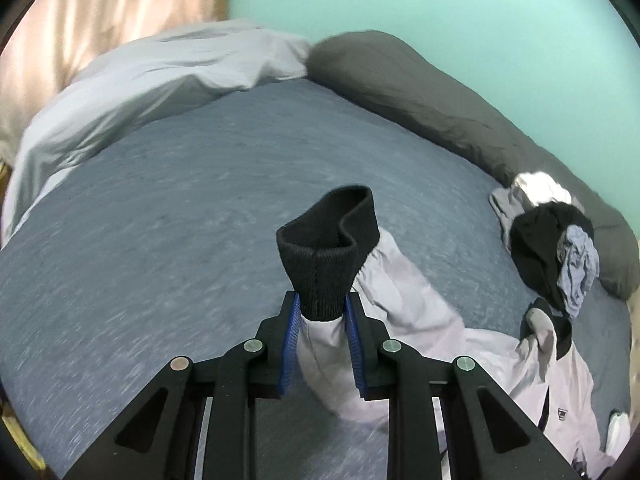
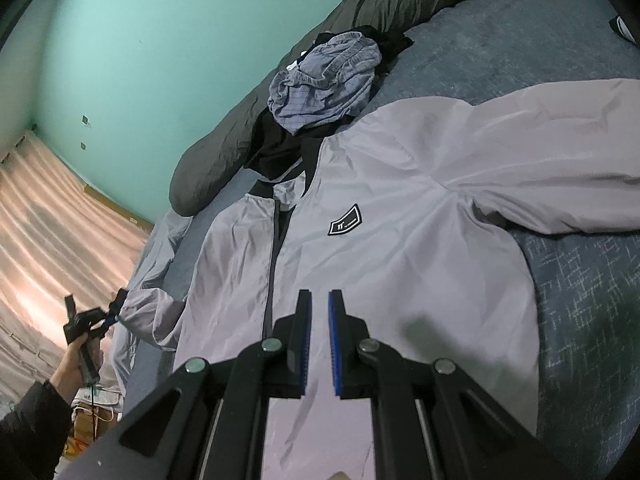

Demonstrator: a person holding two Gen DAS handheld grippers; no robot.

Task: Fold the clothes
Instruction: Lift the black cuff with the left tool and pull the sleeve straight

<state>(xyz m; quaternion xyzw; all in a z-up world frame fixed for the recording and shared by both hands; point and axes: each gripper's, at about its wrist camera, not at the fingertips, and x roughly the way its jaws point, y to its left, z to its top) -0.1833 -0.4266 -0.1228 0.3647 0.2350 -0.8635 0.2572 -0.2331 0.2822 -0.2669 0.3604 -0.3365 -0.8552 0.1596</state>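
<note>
on the bed (image 1: 168,208), jacket (image 2: 400,216) sleeve-held

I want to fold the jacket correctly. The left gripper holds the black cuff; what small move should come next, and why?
Probably carry the cuff across onto the jacket chest. The left gripper grips the sleeve there, the body lies flat, and the right gripper hovers shut above it.
</note>
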